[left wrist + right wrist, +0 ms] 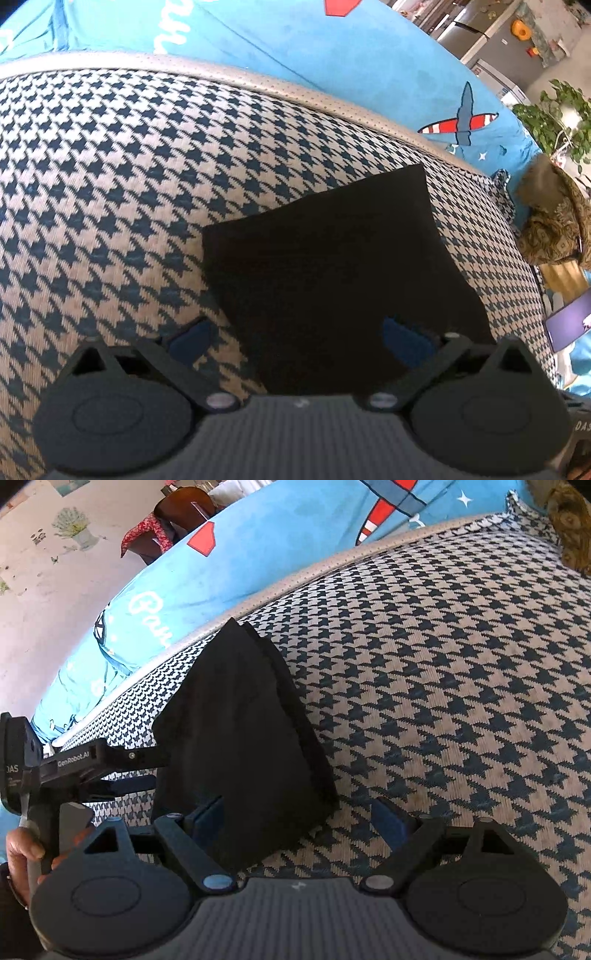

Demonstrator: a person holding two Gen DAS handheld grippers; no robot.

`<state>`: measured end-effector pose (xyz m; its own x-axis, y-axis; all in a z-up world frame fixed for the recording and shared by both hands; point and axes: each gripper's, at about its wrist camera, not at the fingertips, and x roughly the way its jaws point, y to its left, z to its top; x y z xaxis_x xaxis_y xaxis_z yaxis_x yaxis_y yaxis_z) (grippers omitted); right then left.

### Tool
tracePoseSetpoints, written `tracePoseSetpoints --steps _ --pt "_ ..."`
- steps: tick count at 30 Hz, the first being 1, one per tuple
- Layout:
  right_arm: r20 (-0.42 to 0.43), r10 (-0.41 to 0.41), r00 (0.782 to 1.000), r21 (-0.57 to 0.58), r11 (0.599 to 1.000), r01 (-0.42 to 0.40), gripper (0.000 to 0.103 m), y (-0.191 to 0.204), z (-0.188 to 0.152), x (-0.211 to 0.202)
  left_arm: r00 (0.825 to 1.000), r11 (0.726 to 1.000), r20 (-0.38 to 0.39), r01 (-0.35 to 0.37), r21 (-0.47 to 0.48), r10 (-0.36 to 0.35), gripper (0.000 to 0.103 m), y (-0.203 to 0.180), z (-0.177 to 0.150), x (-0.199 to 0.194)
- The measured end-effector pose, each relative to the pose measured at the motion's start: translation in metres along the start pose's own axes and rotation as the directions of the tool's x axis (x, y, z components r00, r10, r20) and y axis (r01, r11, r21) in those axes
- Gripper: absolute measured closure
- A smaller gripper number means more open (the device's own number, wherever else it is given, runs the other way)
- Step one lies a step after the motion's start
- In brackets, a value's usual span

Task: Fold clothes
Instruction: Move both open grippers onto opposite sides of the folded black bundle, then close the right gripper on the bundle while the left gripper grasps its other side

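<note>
A black garment (332, 266), folded into a compact rectangle, lies flat on the houndstooth cushion (110, 184). My left gripper (299, 341) is open over the garment's near left corner, one blue pad (406, 343) above the cloth and the other over the cushion. In the right wrist view the same garment (240, 746) shows stacked layers along its right edge. My right gripper (301, 819) is open at its near right corner, holding nothing. The left gripper (144, 771) reaches the garment's left edge, held by a hand (22, 849).
A blue blanket with airplane prints (369, 74) lies beyond the cushion's grey piped edge. A brown patterned cloth (554, 229), a potted plant (557, 122) and a purple screen (569, 325) are at the right. A wooden chair (177, 513) stands by the wall.
</note>
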<state>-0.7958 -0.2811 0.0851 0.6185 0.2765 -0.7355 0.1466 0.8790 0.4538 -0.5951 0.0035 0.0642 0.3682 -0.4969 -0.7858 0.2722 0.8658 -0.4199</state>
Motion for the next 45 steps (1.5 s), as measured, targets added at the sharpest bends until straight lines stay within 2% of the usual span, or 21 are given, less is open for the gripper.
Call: tracePoseSetpoints --steps 11,14,17,21,24,28,39,42,45 --pt "0.005 0.029 1.0 -0.034 0.999 -0.029 0.018 -0.003 0.003 0.004 0.999 0.996 -0.005 0.035 0.087 -0.035 0.0 -0.01 0.009 0.012" --pt "-0.006 0.062 0.998 -0.04 0.997 -0.062 0.032 -0.002 0.003 0.008 0.999 0.992 -0.006 0.047 0.116 -0.047 0.0 -0.013 0.009 0.013" --pt "-0.002 0.058 0.998 -0.049 0.997 -0.058 0.037 0.001 0.003 0.01 0.998 0.99 -0.006 0.057 0.131 -0.056 0.0 -0.014 0.01 0.013" --pt "0.007 0.047 0.999 -0.065 0.997 -0.046 0.05 0.004 0.002 0.012 0.996 0.991 -0.007 0.09 0.103 -0.09 0.0 -0.007 0.012 0.008" --pt "0.009 0.046 0.999 -0.064 0.997 -0.045 0.058 0.002 0.002 0.011 0.995 0.994 -0.008 0.1 0.044 -0.1 0.0 0.003 0.014 0.004" --pt "0.004 0.058 0.998 -0.041 0.997 -0.058 0.059 -0.004 0.003 0.009 0.997 0.997 0.0 0.081 0.005 -0.081 0.0 0.014 0.014 -0.001" --pt "0.003 0.048 0.999 -0.03 0.998 -0.048 0.059 -0.002 0.006 0.01 0.983 0.979 0.015 0.186 -0.085 -0.186 0.0 0.017 0.017 0.008" --pt "0.02 0.009 1.0 -0.084 0.996 -0.008 0.059 0.008 0.007 0.007 0.975 0.969 0.024 0.221 -0.11 -0.219 0.0 0.015 0.019 0.005" --pt "0.094 -0.036 0.995 -0.151 0.987 0.05 0.058 0.018 0.007 -0.007 0.975 0.97 0.034 0.221 -0.098 -0.218 0.0 0.012 0.02 0.0"
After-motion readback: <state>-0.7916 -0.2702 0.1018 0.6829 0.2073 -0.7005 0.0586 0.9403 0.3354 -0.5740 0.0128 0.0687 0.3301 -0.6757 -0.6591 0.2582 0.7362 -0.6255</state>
